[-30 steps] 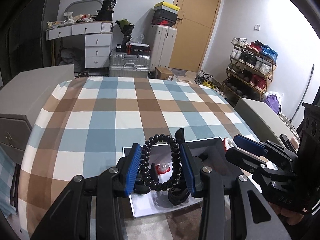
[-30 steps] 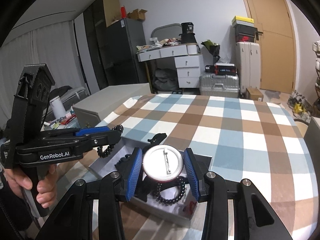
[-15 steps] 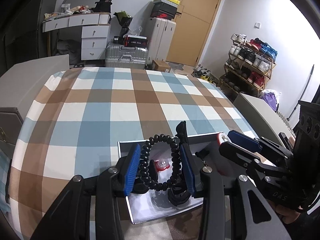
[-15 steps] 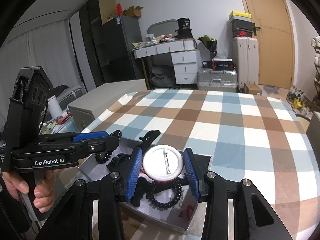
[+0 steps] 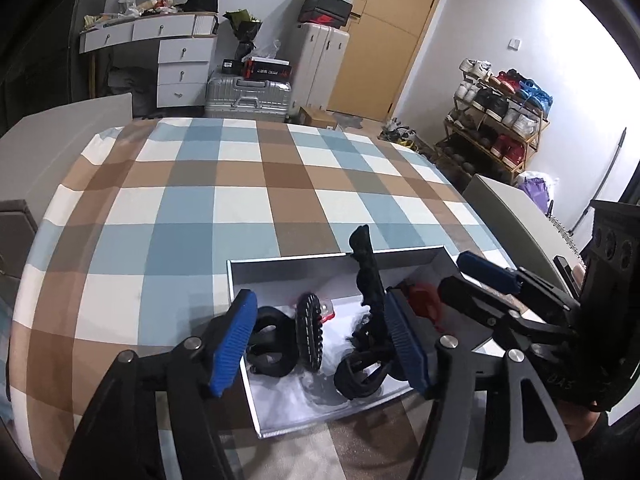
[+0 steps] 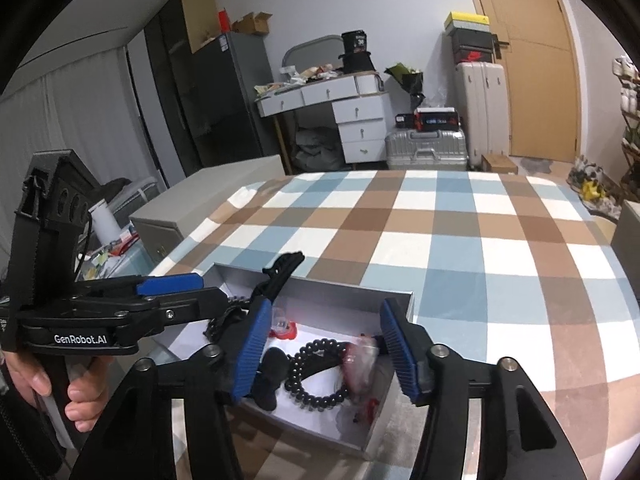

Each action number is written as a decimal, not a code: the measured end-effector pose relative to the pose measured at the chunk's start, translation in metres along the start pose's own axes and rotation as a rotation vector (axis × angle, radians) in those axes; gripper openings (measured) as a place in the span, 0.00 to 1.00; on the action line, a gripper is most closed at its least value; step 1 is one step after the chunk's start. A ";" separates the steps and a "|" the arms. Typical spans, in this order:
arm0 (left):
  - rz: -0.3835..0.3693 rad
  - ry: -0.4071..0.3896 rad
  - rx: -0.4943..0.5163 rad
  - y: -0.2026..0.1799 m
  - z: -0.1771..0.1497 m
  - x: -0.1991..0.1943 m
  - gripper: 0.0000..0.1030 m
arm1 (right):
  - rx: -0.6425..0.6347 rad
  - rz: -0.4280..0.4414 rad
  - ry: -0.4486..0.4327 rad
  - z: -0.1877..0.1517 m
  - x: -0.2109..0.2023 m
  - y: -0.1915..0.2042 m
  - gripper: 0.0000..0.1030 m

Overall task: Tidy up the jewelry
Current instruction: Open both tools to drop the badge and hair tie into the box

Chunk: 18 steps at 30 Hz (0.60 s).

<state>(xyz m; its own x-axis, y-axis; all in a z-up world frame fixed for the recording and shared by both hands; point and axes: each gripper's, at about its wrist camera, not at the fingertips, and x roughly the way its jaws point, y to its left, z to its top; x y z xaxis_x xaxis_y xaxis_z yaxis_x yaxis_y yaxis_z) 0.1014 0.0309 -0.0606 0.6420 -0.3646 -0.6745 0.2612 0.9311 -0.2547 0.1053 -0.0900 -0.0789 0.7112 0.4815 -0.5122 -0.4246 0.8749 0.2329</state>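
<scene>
Checked blue-brown cloth (image 5: 248, 208) bears a grey box (image 5: 280, 268); both tongs (image 5: 320, 340) (image 6: 324, 344) opening, empty.

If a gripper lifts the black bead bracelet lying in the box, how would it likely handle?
The black bead bracelet is a loop of separate round beads, so it probably sags limply from a pinch. Glossy beads may slip on ribbed pads. Lying flat in the box, it seems unlikely to roll.

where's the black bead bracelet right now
In the right wrist view the black bead bracelet lies inside the white box on the checked tablecloth, below the right gripper whose jaws are opening, beside a blurred red piece.
</scene>
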 end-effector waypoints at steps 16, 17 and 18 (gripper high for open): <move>0.086 -0.123 0.025 -0.013 -0.002 -0.036 0.69 | 0.025 -0.020 -0.141 0.004 -0.047 0.007 0.76; 0.089 -0.132 0.025 -0.014 -0.002 -0.038 0.70 | 0.027 -0.022 -0.151 0.004 -0.050 0.008 0.78; 0.102 -0.148 0.027 -0.015 -0.002 -0.042 0.70 | 0.027 -0.026 -0.159 0.004 -0.053 0.009 0.79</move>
<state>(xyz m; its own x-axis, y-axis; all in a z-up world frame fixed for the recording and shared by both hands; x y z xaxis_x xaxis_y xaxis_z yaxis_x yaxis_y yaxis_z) 0.0691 0.0318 -0.0303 0.7647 -0.2682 -0.5859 0.2075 0.9633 -0.1701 0.0660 -0.1077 -0.0460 0.8026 0.4586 -0.3814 -0.3907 0.8874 0.2448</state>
